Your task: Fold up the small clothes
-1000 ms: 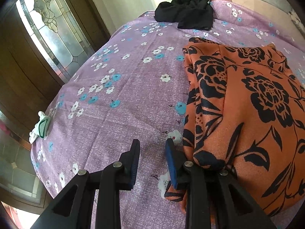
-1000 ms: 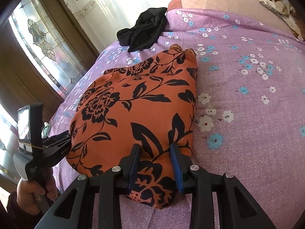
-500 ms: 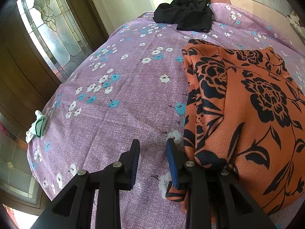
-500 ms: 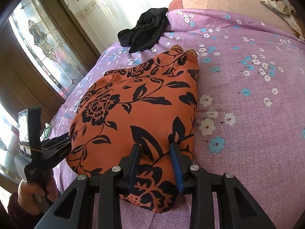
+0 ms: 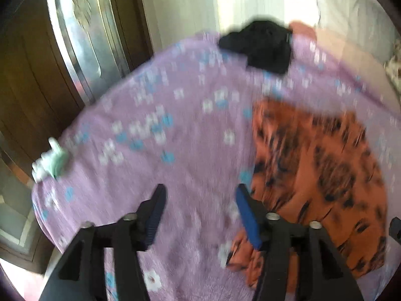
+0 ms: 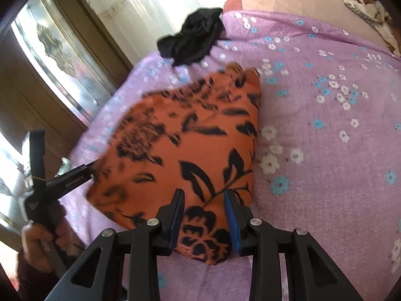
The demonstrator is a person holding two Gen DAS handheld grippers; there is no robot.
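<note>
The orange floral garment (image 6: 190, 150) lies folded into a rough oblong on the purple flowered bedspread (image 6: 325, 163), its near end toward me and its far end pointing at the black garment (image 6: 195, 40) bunched by the bed's far edge. My right gripper (image 6: 204, 215) is over the near end of the orange cloth; the printed fabric shows between the two pads, but I cannot tell whether they are actually pinching it or only hanging above it, since the gap between them looks wider than a thin layer of cloth would need. My left gripper (image 5: 200, 215) is letting go: its jaws are opening, nothing but bedspread shows between them, and the orange edge sits just beside the blue pad rather than inside it. That view is smeared with motion, so fine detail there is lost. I judge this fold is being finished, with the left corner freed. To do it well I should clear both tools straight off the cloth without dragging a layer along, since this fabric looks light and slippery and would shift easily. Then I would check that the long edges line up before pressing the stack flat. A small mint-and-white object (image 5: 51, 160) rests at the bedspread's left edge, well apart from the work.
</note>
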